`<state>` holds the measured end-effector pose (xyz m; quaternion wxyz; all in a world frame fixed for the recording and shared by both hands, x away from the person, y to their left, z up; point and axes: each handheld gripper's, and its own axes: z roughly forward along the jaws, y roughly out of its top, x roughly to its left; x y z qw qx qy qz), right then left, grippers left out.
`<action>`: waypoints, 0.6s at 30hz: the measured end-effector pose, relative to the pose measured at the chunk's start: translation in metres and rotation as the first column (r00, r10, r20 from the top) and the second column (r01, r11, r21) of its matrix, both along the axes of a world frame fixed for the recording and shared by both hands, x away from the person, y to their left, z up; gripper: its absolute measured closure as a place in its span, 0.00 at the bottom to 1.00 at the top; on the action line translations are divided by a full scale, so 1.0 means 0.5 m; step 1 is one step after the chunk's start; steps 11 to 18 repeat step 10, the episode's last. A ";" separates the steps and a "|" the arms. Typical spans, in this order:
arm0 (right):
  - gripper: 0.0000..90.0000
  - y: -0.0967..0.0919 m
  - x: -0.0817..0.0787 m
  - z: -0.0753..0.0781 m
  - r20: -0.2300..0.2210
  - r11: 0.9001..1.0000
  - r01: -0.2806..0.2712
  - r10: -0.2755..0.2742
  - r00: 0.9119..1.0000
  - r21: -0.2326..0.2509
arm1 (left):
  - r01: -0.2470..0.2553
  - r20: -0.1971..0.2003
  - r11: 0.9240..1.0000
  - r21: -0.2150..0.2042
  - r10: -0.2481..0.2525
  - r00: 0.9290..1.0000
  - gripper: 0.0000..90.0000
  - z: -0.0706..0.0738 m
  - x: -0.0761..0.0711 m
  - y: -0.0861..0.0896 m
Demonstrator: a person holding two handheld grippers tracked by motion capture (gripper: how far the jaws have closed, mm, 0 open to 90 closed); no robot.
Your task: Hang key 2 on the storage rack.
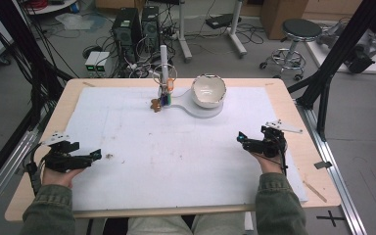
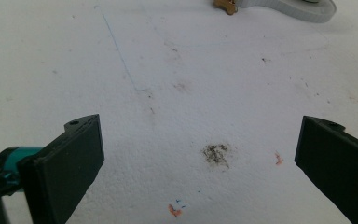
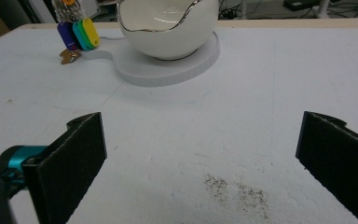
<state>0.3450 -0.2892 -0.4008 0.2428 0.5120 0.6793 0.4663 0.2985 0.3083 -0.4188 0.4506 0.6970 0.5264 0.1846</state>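
While both hands rest low at the near side of the table (image 1: pixel 293 105), each holds its tool apart from everything else on the white sheet (image 1: pixel 127 127). At the left edge of the high view, the left gripper (image 1: pixel 97 154) lies just above the sheet with its tips turned toward the middle; its own view shows the two black jaws spread wide with nothing between them, above a small dark smudge (image 2: pixel 216 154) and a few orange and blue flecks.

Farther along, at the far middle of the table, a white stand (image 1: pixel 164 61) carries a bunch of coloured key tags (image 3: pixel 78 33), purple, green and yellow, with a small brown piece (image 3: pixel 69 56) lying just under them. Just beside the tags sits a white bowl (image 3: pixel 168 28) with a thin metallic wavy rim, standing on a flat round white base (image 3: pixel 168 70) that shares a plate with the stand.

At the right, the right gripper (image 1: pixel 241 138) points toward the centre of the sheet, well apart from the bowl. Its jaws also stand wide open and empty, with a scatter of dark specks (image 3: pixel 237 191) on the sheet between them.
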 end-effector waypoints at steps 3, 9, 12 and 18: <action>0.01 0.001 -0.002 0.001 0.015 1.000 0.001 -0.001 1.000 -0.008 | 0.000 0.001 1.000 0.000 0.000 1.000 0.02 0.000 0.000 -0.001; 0.01 -0.004 -0.005 0.003 0.025 1.000 0.009 -0.009 1.000 0.008 | -0.004 0.009 1.000 -0.003 0.004 1.000 0.02 0.001 -0.002 -0.001; 0.01 -0.004 -0.006 0.003 0.026 1.000 0.007 -0.007 1.000 0.011 | -0.004 0.009 1.000 -0.002 0.004 1.000 0.02 0.001 -0.002 -0.001; 0.01 -0.004 -0.006 0.003 0.026 1.000 0.007 -0.007 1.000 0.011 | -0.004 0.009 1.000 -0.002 0.004 1.000 0.02 0.001 -0.002 -0.001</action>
